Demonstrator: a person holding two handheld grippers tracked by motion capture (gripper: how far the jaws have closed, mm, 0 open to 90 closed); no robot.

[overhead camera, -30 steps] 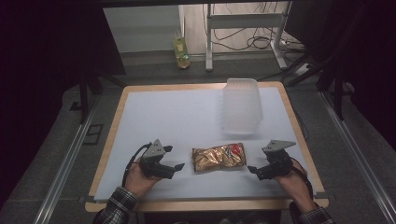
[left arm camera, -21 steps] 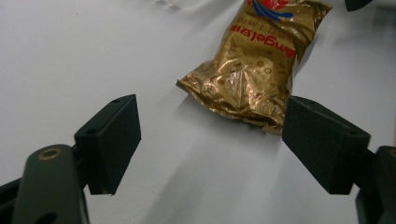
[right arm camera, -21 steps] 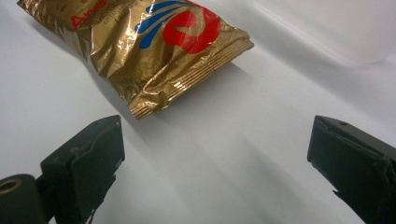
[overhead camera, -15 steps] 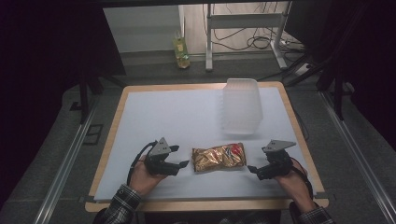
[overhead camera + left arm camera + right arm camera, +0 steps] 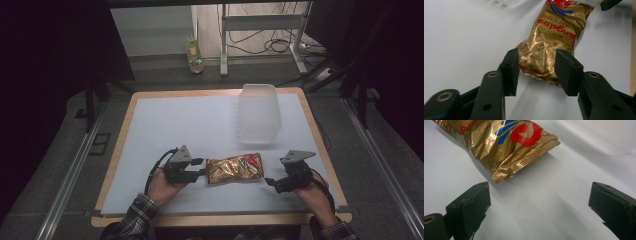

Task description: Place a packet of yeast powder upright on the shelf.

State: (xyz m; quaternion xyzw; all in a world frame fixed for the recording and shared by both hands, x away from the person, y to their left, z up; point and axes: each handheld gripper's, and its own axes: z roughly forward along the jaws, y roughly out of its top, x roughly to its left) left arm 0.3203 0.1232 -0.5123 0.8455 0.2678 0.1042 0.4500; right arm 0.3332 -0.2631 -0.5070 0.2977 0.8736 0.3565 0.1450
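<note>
The left tongs (image 5: 537, 72) sit with their jaws parted around the near end of the gold bag (image 5: 551, 40), one jaw on each side of the crumpled foil. Whether the jaws already press the foil or stand just off it is hard to tell in the left gripper view; they look close on both sides but not clamped. In the high view the left tongs (image 5: 200, 167) meet the bag's (image 5: 235, 169) left end.

The right tongs (image 5: 539, 205) are wide open and hold nothing. They hover over bare surface (image 5: 544, 202) just short of the bag's sealed end (image 5: 506, 147), the one with the red and blue print. In the high view the right tongs (image 5: 270, 182) lie near the bag's right end, apart from it.

The bag lies flat on the white surface (image 5: 175, 125), toward the near edge, between the two hands. A clear tub (image 5: 259, 112) stands farther back, well apart from the bag.

Judged from this, the work is at its start: the approach is made and the left grasp is about to close, but the bag is not lifted. Gripping, carrying and probably placing in the tub are all left.
</note>
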